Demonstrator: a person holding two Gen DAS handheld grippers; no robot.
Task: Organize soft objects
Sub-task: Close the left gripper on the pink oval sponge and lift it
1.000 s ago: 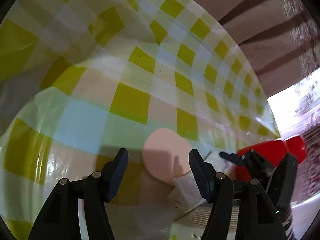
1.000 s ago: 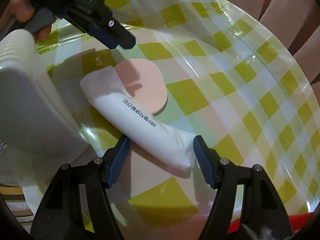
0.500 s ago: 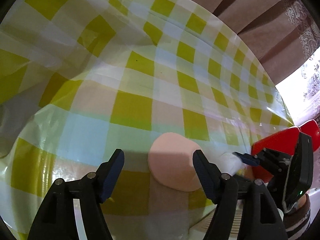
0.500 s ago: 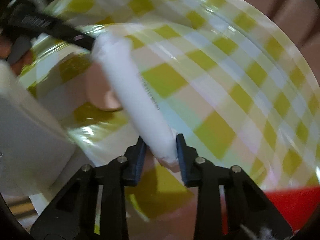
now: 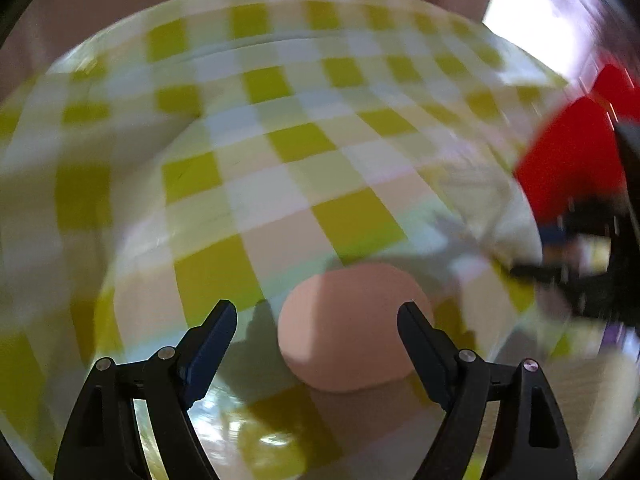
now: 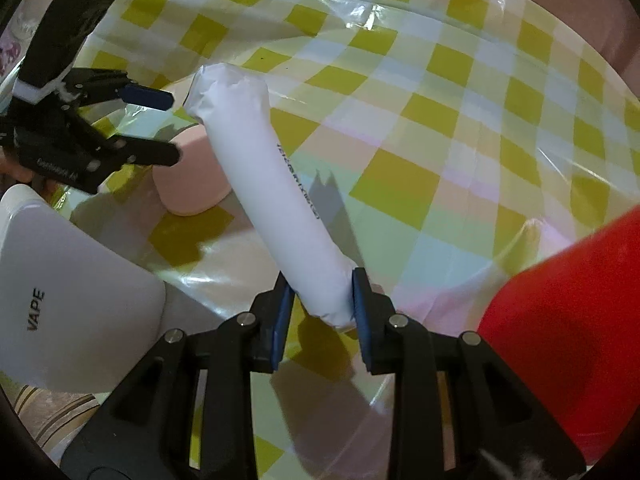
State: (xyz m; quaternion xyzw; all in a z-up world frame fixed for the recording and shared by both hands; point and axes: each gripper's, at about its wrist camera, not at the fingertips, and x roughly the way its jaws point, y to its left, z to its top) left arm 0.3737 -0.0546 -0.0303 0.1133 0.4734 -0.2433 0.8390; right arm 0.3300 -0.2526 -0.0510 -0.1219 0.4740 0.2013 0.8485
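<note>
A pink round sponge pad (image 5: 352, 328) lies on the checked tablecloth (image 5: 280, 144), between the fingers of my left gripper (image 5: 318, 320). Those jaws are opening and do not press on the pad. My right gripper (image 6: 320, 300) is shut on the near end of a long white soft roll (image 6: 276, 188) with dark print along it, and the roll is lifted and slants away to the upper left. In the right wrist view the left gripper (image 6: 170, 128) hovers over the pink pad (image 6: 192, 180), partly hidden behind the roll.
A white box marked VAPE (image 6: 60, 312) stands at the left, close to the pad. A red object (image 6: 568, 328) sits at the right, seen blurred as the red object (image 5: 576, 152) in the left wrist view. A clear plastic film covers the cloth.
My right gripper closed on the white roll's end and lifted it off the pink pad. The left gripper widened and rolled, with the pad now uncovered between its fingers.
</note>
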